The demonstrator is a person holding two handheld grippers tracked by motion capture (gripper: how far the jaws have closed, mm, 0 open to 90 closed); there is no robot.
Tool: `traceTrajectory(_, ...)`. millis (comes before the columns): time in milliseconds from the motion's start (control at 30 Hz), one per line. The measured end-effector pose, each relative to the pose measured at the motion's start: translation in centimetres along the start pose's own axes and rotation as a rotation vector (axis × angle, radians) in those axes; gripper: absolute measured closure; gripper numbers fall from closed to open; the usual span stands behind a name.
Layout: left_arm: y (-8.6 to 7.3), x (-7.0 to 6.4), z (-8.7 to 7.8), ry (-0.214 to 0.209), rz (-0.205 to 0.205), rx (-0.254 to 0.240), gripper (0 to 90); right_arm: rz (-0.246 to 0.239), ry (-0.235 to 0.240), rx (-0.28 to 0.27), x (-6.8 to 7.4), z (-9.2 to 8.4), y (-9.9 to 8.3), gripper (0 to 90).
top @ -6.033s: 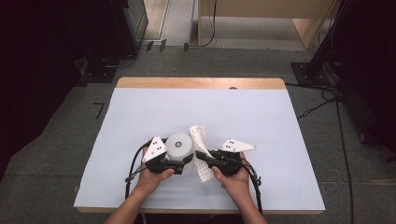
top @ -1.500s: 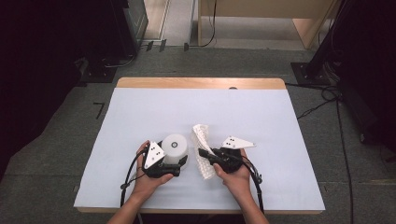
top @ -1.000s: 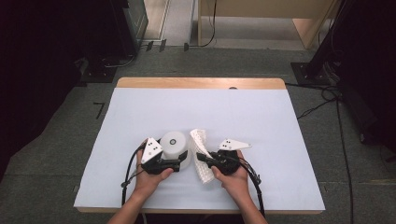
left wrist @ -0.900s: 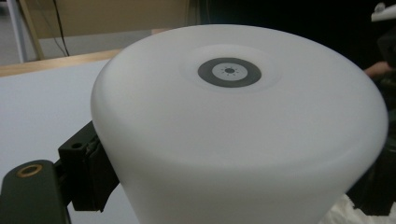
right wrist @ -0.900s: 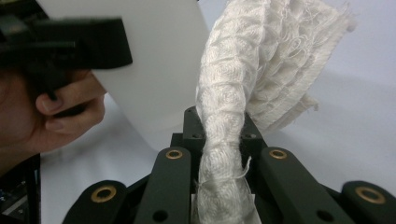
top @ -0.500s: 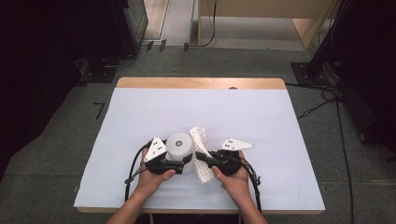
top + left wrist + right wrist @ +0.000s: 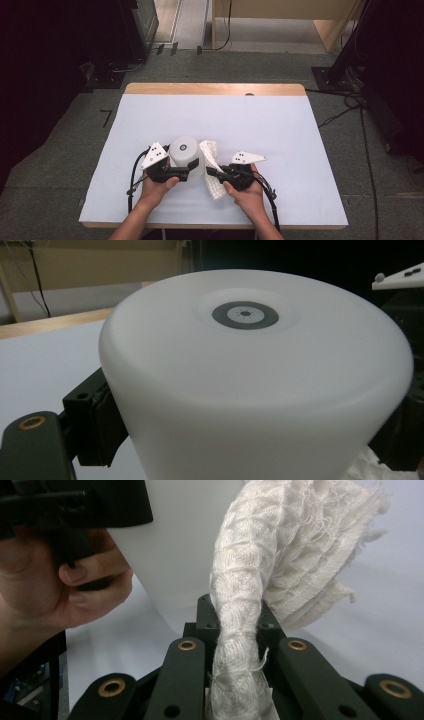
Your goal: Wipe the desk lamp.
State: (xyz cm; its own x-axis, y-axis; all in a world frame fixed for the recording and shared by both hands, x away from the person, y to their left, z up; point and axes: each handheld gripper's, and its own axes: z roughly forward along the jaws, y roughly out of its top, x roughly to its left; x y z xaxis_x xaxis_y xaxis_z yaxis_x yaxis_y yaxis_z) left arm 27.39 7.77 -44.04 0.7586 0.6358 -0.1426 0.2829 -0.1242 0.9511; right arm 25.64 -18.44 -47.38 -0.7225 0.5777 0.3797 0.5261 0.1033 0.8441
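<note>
Near the surface's [image 7: 280,125] front edge, the right gripper [image 7: 216,172] has its jaws clenched on a white cloth [image 7: 212,167], rubbing an upturned white cup [image 7: 185,152] grasped by the left gripper [image 7: 184,173]. That smooth wall looks slippery; a hard push could twist it free.

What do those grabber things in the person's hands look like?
The left gripper and right gripper are black, each topped by a pale three-cornered plate with small dark dots. Brass-coloured rivets dot the jaw links. A black cable trails from each. The forearms are bare, no sleeves.
</note>
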Motion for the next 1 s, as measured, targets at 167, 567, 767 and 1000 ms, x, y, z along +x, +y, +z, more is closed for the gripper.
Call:
traceTrajectory(167,-0.4,-0.5,0.8,-0.026,0.012,0.041,9.2,-0.005,0.000,-0.029,0.0,-0.6,0.4,79.9)
traceTrajectory(567,-0.5,-0.8,0.9,-0.038,0.032,0.061,9.2,-0.019,-0.009,-0.053,0.0,-1.1,0.6,79.9)
traceTrajectory(767,0.0,0.2,0.0,-0.029,0.006,0.018,9.2,-0.006,-0.012,0.007,0.0,0.4,-0.4,79.9)
traceTrajectory(1000,-0.5,-0.3,0.8,-0.052,0.027,0.050,9.3,-0.015,-0.013,-0.024,0.2,-0.3,0.4,79.9)
